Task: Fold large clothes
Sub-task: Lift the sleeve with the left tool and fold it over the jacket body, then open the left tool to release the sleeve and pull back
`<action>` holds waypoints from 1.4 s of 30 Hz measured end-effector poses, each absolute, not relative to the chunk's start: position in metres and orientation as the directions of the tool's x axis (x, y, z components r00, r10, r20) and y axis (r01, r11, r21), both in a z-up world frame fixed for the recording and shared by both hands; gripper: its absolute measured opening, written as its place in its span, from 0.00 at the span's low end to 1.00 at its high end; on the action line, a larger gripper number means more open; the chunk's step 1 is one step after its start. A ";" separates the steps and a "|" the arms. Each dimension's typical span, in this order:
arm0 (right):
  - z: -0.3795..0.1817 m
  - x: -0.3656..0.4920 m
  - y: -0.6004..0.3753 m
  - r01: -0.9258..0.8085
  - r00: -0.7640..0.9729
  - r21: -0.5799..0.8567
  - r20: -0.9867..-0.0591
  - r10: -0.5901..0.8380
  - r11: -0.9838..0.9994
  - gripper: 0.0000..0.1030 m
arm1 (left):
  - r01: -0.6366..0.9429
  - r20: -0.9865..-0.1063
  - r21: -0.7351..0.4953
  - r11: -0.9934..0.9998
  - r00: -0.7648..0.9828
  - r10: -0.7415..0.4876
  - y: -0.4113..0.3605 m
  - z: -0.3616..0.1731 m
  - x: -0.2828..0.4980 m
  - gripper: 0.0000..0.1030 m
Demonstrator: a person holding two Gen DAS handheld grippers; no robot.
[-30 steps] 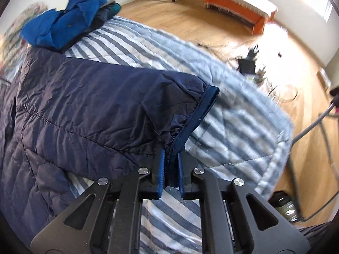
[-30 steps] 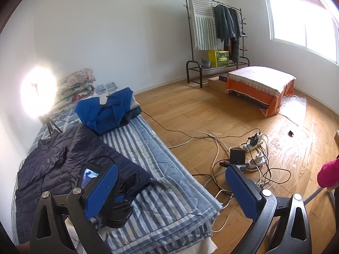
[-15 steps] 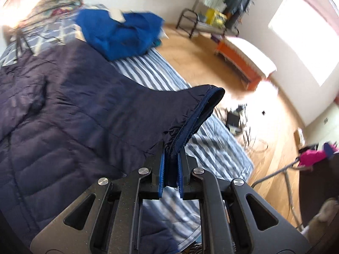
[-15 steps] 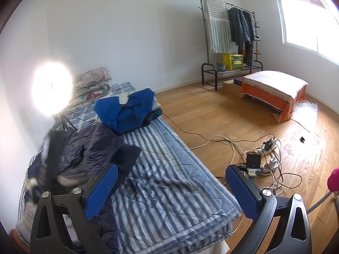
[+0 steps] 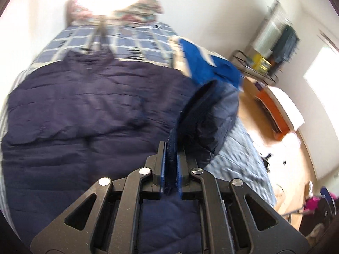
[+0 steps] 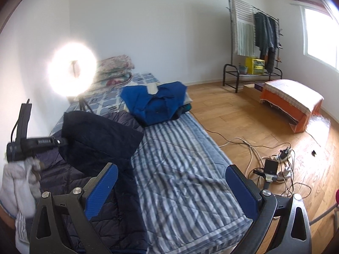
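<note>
A navy quilted jacket is lying on a blue-and-white striped bed cover; a royal-blue garment is showing at twelve o'clock, an orange bench at two.

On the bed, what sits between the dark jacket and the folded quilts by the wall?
In the right wrist view, a ring light's tripod and bare checkered bedding lie between the navy jacket and the folded quilts.

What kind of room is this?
Probably a bedroom: a low bed with a striped quilt, folded bedding stacked at its head, and a clothes rack by the window.
</note>
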State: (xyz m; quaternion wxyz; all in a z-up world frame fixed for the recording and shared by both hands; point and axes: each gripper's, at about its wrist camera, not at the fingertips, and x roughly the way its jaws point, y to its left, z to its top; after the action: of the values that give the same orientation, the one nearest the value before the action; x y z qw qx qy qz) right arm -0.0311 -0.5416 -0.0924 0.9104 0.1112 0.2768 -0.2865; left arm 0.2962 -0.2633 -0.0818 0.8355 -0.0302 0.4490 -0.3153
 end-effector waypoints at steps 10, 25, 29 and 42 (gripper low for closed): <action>-0.101 -0.003 -0.518 0.532 0.681 0.005 -0.596 -0.425 0.846 1.00 | 0.321 -0.746 -0.344 0.882 0.478 -0.465 -0.178 -0.113 0.381 0.05; -0.118 0.031 -0.492 0.462 0.666 -0.062 -0.635 -0.392 0.885 1.00 | 0.156 -0.758 -0.372 0.915 0.518 -0.396 -0.097 -0.175 0.470 0.05; -0.121 0.040 -0.487 0.438 0.663 -0.056 -0.655 -0.364 0.897 1.00 | 0.116 -0.753 -0.381 0.917 0.536 -0.381 -0.079 -0.181 0.483 0.05; -0.131 0.055 -0.479 0.429 0.642 -0.094 -0.668 -0.376 0.899 1.00 | 0.024 -0.782 -0.354 0.935 0.540 -0.311 -0.036 -0.225 0.522 0.05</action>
State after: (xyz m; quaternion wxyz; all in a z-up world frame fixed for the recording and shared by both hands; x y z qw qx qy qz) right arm 0.0546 -0.4794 -0.1306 0.9053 0.0366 0.3601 -0.2223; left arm 0.5215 -0.0356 -0.2249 0.8641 -0.1524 0.4697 -0.0968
